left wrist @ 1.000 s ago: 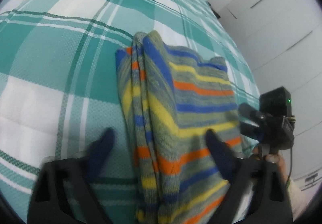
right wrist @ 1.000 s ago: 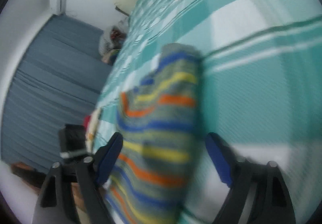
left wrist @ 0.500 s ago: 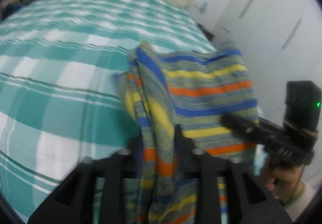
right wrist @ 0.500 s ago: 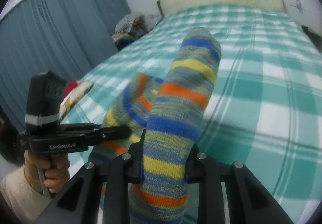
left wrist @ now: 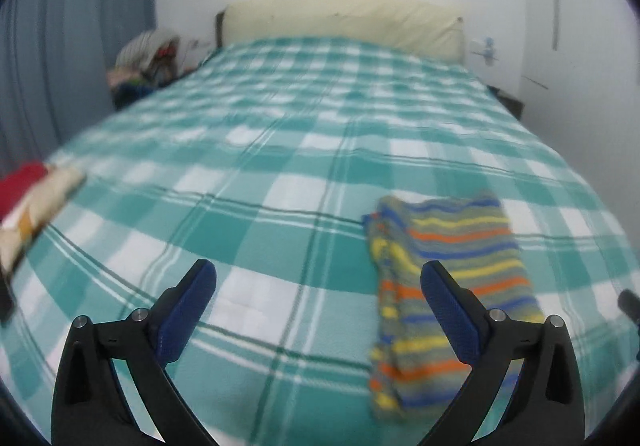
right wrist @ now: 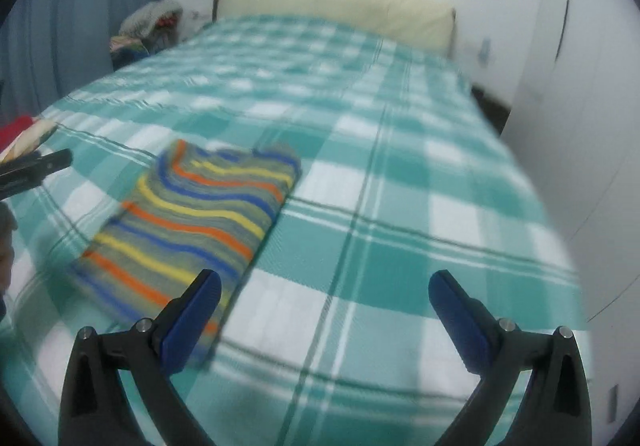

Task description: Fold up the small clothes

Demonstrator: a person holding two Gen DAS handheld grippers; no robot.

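A bed spread with a teal-and-white checked blanket (left wrist: 280,173) is seen ahead of both grippers, a long cream pillow (left wrist: 344,21) laid across its far end. A folded knitted garment striped in grey, blue, yellow and orange (left wrist: 444,286) is laid flat on the blanket, its long axis run from the near edge toward the pillow. It is seen below and right of the left gripper (left wrist: 318,282), below and left of the right gripper (right wrist: 325,290). Both pairs of blue-padded jaws have just been opened wide, with nothing held between them.
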